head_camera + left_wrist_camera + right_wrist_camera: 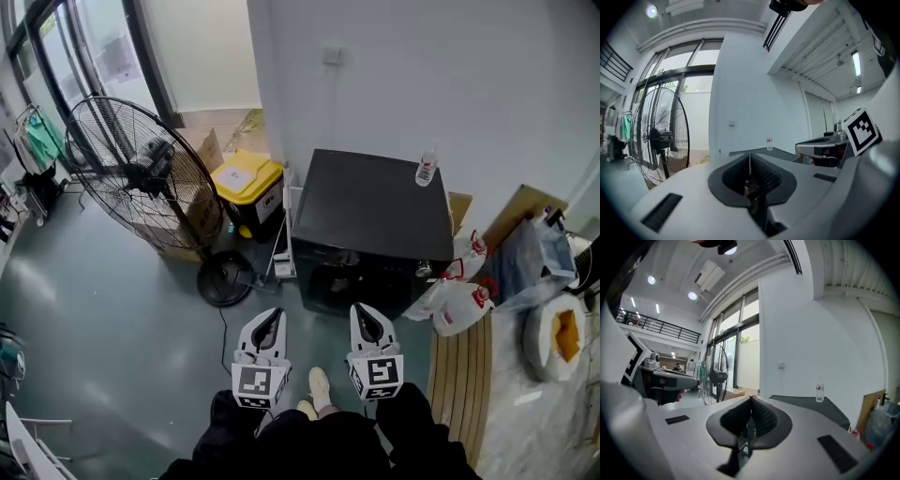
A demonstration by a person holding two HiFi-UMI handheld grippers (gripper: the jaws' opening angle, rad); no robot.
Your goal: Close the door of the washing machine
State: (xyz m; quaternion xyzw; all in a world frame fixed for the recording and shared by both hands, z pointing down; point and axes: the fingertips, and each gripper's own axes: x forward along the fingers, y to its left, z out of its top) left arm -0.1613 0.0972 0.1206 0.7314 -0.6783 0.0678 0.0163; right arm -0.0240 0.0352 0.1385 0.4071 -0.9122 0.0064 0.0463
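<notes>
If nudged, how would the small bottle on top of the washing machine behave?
The bottle stands upright and looks tall and narrow, so it would probably tip easily. It seems to be clear plastic, likely light. Once down, it may roll across the flat top of the washing machine.

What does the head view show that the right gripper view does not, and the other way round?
Only the head view shows the yellow bin and the person's shoes. Only the right gripper view shows the ceiling lights and an upper railing. Both show the fan and the bottle standing on the washing machine.
</notes>
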